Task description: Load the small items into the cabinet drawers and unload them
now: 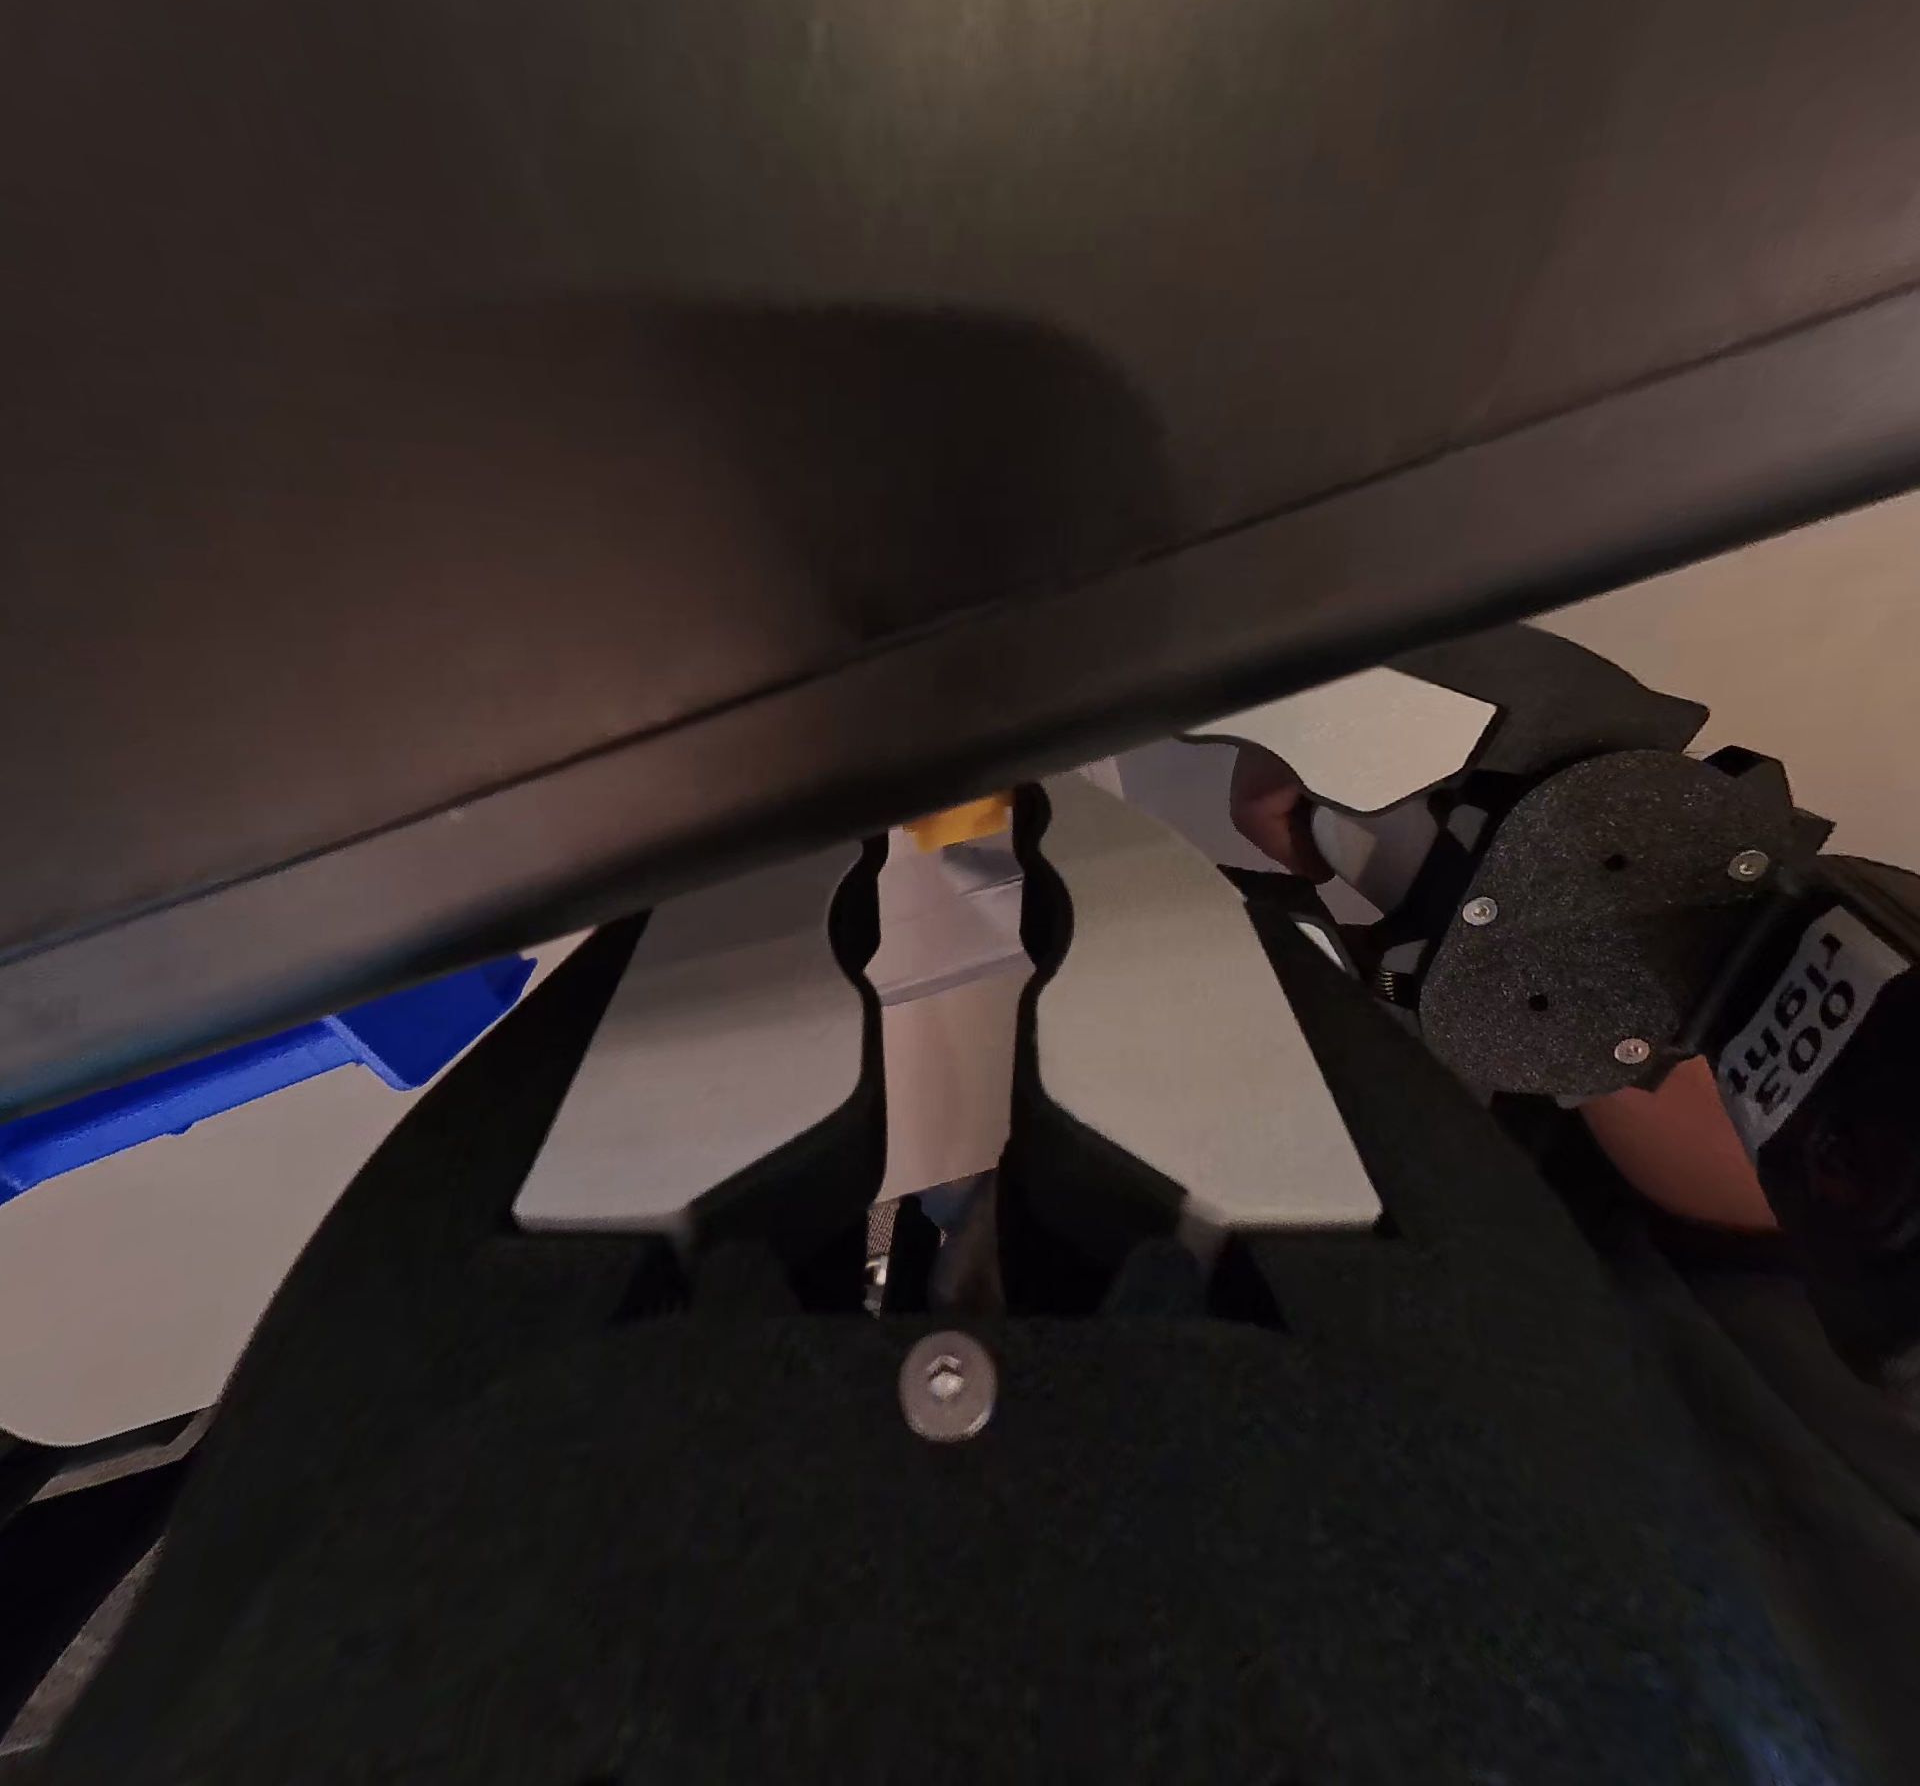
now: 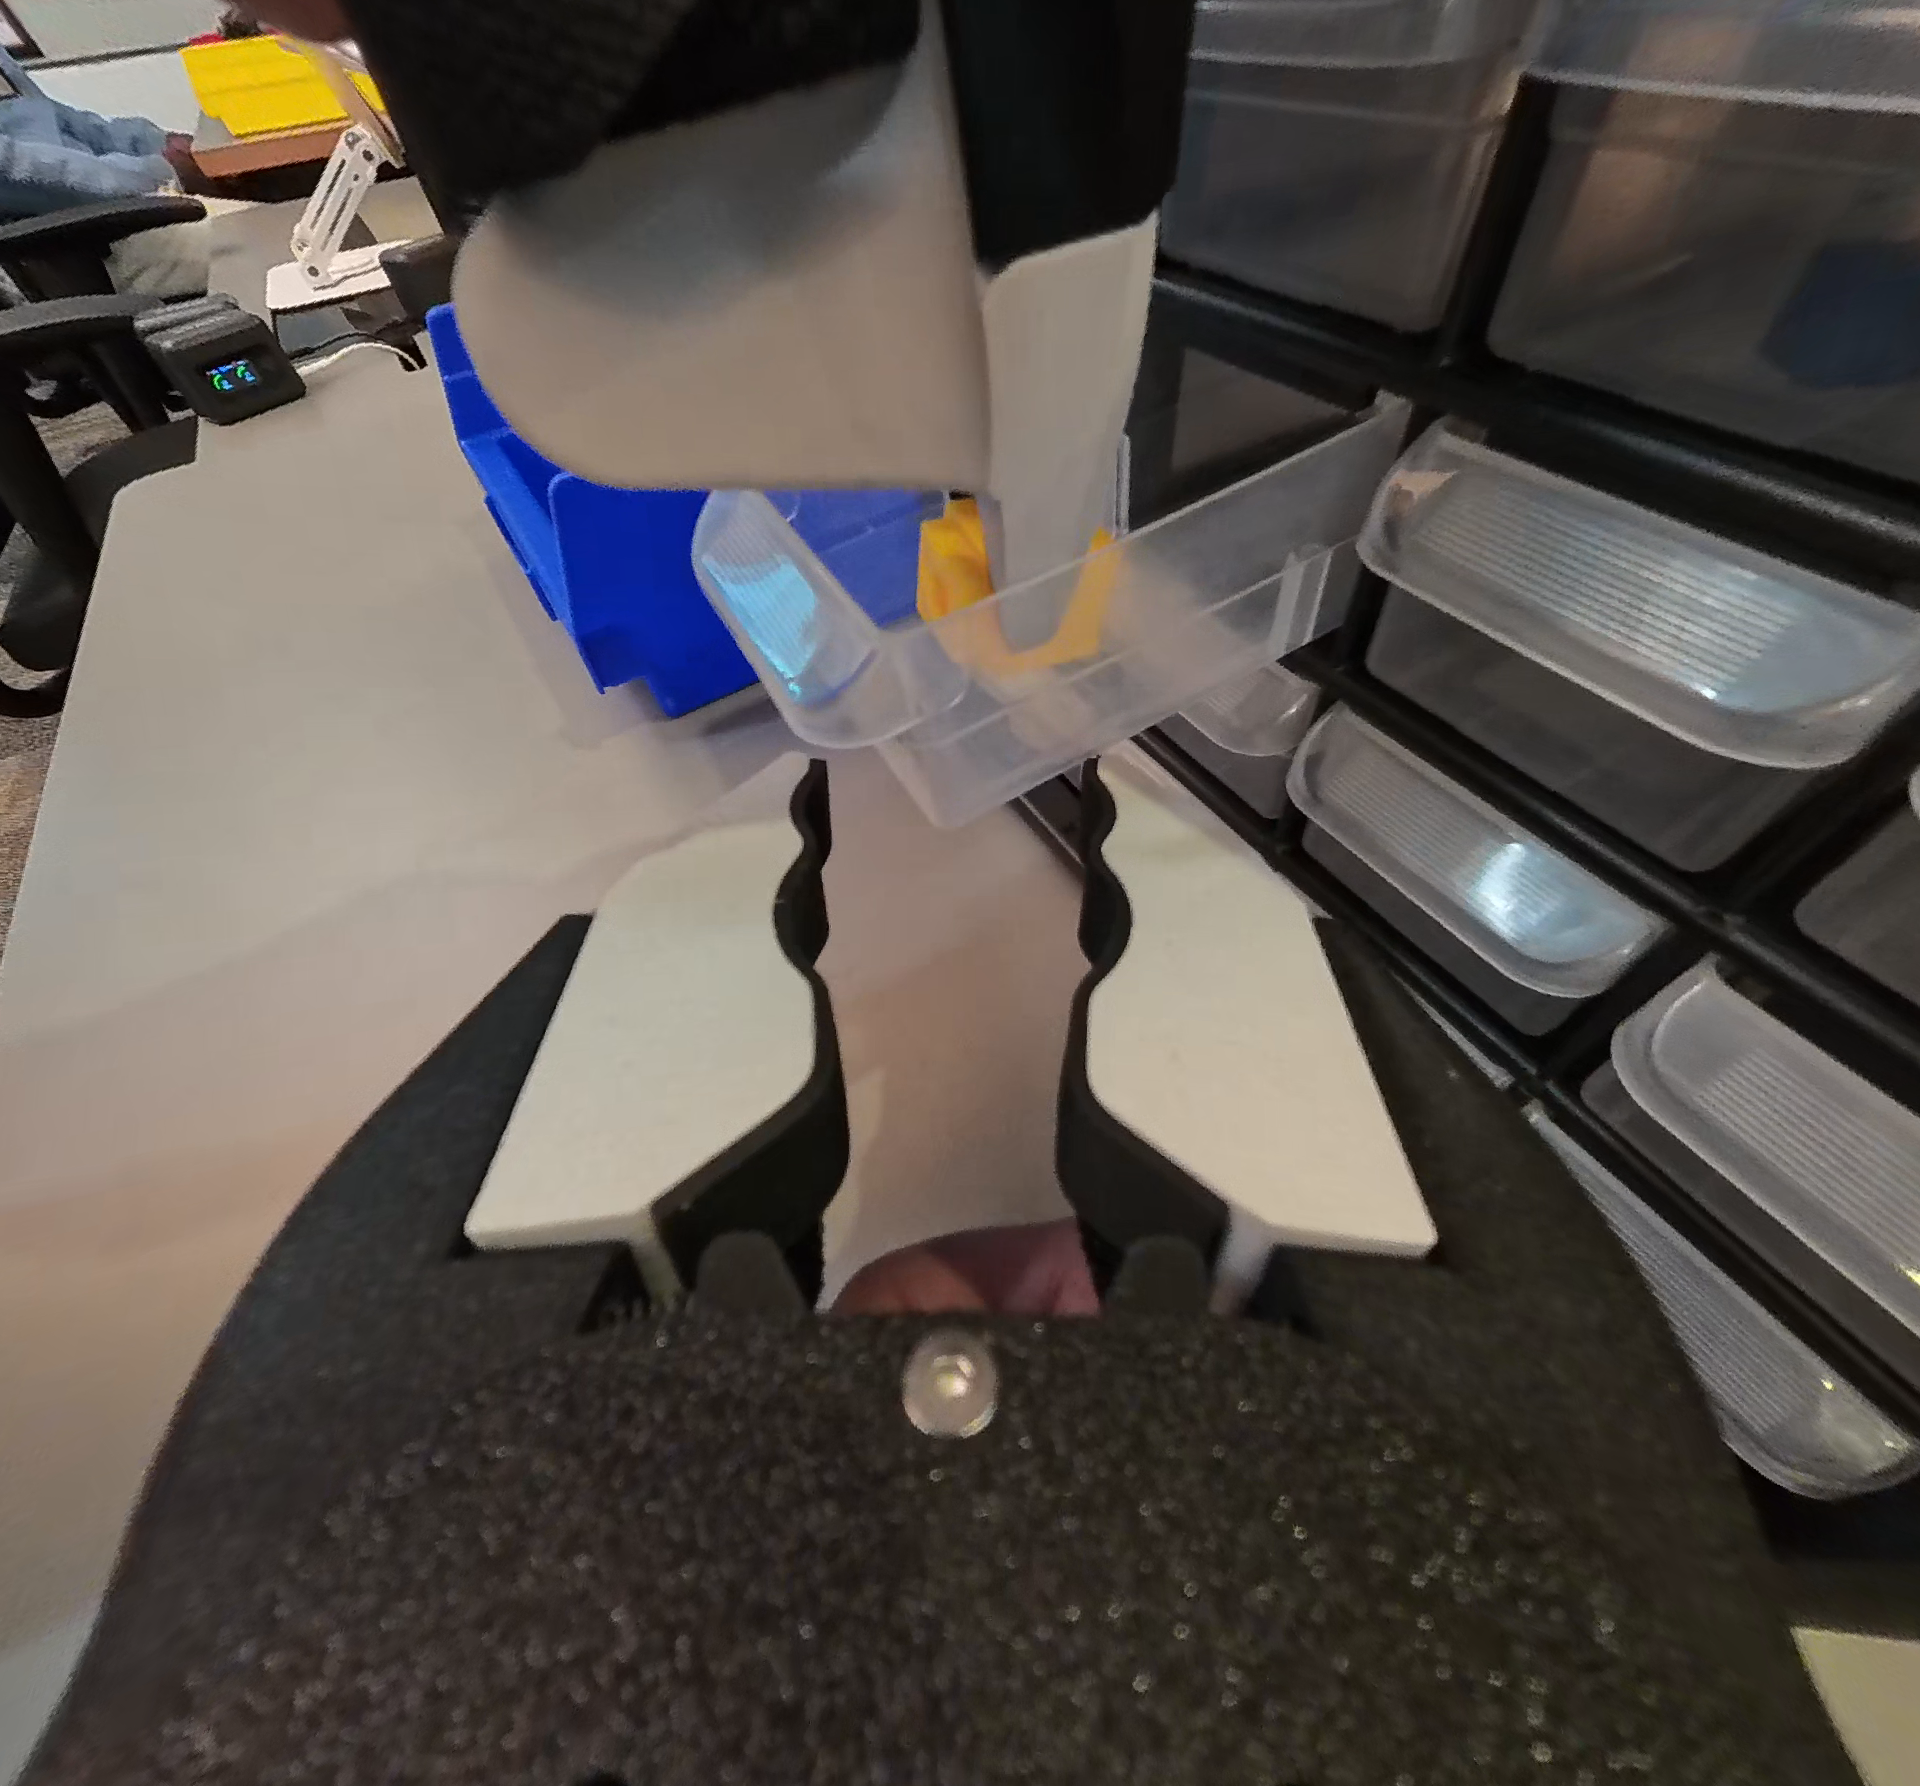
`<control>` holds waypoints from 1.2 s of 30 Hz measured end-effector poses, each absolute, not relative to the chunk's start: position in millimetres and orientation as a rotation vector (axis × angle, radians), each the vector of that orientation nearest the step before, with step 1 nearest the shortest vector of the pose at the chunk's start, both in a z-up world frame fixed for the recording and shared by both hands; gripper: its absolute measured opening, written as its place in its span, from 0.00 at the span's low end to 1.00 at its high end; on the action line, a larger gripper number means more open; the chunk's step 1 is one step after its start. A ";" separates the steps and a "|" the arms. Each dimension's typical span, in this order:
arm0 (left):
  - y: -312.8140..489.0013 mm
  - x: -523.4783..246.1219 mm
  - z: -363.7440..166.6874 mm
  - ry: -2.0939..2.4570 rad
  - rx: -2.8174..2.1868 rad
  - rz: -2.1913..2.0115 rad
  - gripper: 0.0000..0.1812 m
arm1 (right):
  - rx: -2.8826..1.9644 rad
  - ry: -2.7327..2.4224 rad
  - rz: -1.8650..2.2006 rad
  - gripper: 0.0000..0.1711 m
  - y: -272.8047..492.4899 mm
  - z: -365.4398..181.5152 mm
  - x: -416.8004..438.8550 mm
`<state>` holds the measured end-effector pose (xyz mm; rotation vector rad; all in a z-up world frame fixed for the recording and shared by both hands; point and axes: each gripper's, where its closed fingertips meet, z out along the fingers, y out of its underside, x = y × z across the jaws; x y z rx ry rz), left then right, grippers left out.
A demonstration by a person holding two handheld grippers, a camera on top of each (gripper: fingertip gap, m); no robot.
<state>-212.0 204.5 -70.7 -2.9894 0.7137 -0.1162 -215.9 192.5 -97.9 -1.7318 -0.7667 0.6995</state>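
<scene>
Right wrist view: one clear plastic drawer (image 2: pixel 1039 624) is pulled well out of the black-framed cabinet of translucent drawers (image 2: pixel 1558 593); the neighbouring drawers sit closed. Inside the open drawer lies a small yellow-orange plastic piece (image 2: pixel 1049 614). The left gripper (image 2: pixel 977 448) reaches down into the drawer from above, its white fingers close together at the yellow piece. Whether they actually clamp it I cannot tell; the fingertips are hidden behind the drawer wall and the piece.

The right gripper (image 2: pixel 951 801) sits just below the drawer's front, jaws parted to a moderate gap, nothing between them. It is not touching the drawer as far as I can see.

Behind the drawer, a blue plastic bin (image 2: pixel 613 573) stands on the pale grey table (image 2: pixel 260 697).

Left wrist view: mostly filled by a dark panel (image 1: pixel 727 282), close overhead. A bit of the yellow piece (image 1: pixel 951 822) shows at the left gripper's (image 1: pixel 951 843) fingertips, which stand a narrow gap apart.

Judgement: the step is the transfer at the drawer, either depositing or fetching the yellow piece; the frames do not settle which. If unloading, the next move calls for a firm pinch, a straight lift clear of the drawer wall, then carry to the blue bin. If loading, release and withdraw upward. Then the right gripper is well placed to push the drawer shut.
</scene>
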 end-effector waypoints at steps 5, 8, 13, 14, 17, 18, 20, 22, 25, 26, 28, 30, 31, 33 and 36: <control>204.2 -212.1 -71.9 0.730 -3.018 -0.108 0.12 | -1.736 -0.776 0.692 0.27 192.4 -98.2 -215.7; 204.0 -211.7 -72.3 0.728 -3.020 -0.120 0.12 | -1.737 -0.778 0.693 0.27 192.3 -98.1 -215.6; 203.7 -211.3 -72.7 0.725 -3.023 -0.133 0.12 | -1.738 -0.777 0.693 0.27 192.4 -98.1 -215.7; 203.6 -211.3 -72.6 0.726 -3.030 -0.132 0.12 | -1.739 -0.778 0.693 0.27 192.4 -98.1 -215.7; 203.1 -211.3 -72.7 0.735 -3.046 -0.121 0.12 | -1.742 -0.783 0.689 0.27 192.2 -98.3 -215.5; 202.9 -211.4 -72.8 0.739 -3.049 -0.119 0.12 | -1.743 -0.785 0.689 0.27 192.0 -98.3 -215.6; 202.8 -211.6 -72.7 0.743 -3.055 -0.120 0.12 | -1.742 -0.786 0.688 0.27 191.9 -98.0 -215.5; 202.8 -211.6 -72.6 0.749 -3.055 -0.122 0.12 | -1.742 -0.785 0.688 0.27 192.0 -98.0 -215.7; 202.9 -211.6 -72.6 0.748 -3.048 -0.123 0.12 | -1.741 -0.787 0.687 0.27 191.9 -98.2 -215.7; 202.8 -211.7 -72.6 0.749 -3.046 -0.123 0.12 | -1.741 -0.788 0.689 0.27 191.7 -98.1 -215.9; 202.8 -211.9 -72.4 0.745 -3.042 -0.126 0.12 | -1.739 -0.789 0.689 0.26 191.6 -98.0 -216.0; 202.8 -211.8 -72.1 0.736 -3.032 -0.128 0.12 | -1.738 -0.789 0.688 0.26 191.7 -98.1 -215.8; 202.9 -211.7 -72.1 0.733 -3.025 -0.127 0.12 | -1.738 -0.791 0.689 0.26 191.7 -98.1 -215.6; 203.2 -211.2 -72.1 0.721 -3.006 -0.135 0.12 | -1.737 -0.791 0.689 0.26 191.9 -98.0 -215.2; 203.0 -210.9 -72.2 0.698 -2.980 -0.150 0.12 | -1.734 -0.799 0.688 0.26 191.2 -98.1 -214.6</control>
